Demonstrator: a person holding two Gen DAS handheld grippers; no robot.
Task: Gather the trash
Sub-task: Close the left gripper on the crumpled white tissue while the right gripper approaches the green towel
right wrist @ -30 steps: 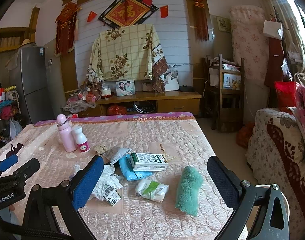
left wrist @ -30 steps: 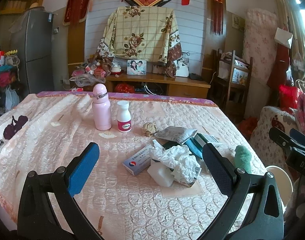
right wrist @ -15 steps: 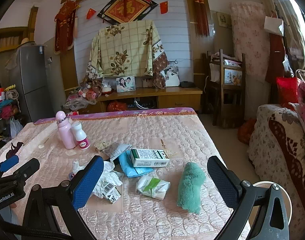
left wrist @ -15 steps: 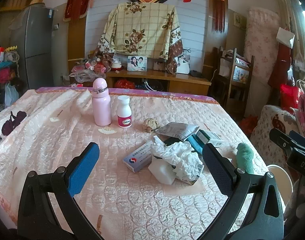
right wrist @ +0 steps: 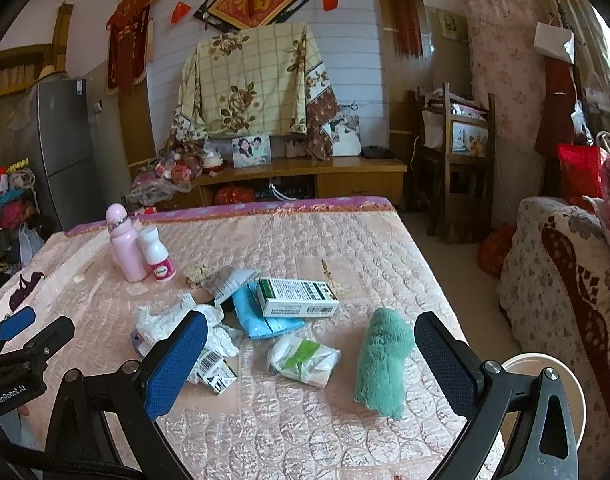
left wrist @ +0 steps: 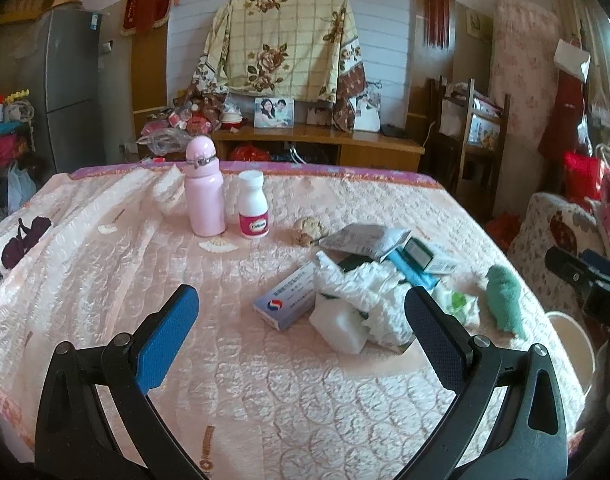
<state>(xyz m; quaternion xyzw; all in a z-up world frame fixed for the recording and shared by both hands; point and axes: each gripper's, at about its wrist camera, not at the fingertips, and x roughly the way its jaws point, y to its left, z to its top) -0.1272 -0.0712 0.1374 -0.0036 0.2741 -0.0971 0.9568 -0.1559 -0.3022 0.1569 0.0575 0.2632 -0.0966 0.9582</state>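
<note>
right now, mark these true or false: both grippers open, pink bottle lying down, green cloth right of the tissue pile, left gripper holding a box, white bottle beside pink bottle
1. Both grippers are open. True: the left gripper and right gripper stand wide, holding nothing.
2. The pink bottle lies on its side. False: it stands upright.
3. The green cloth is right of the tissue pile. True.
4. The left gripper holds the blue-and-white box. False: the box lies on the table.
5. The white bottle stands beside the pink bottle. True.
</note>
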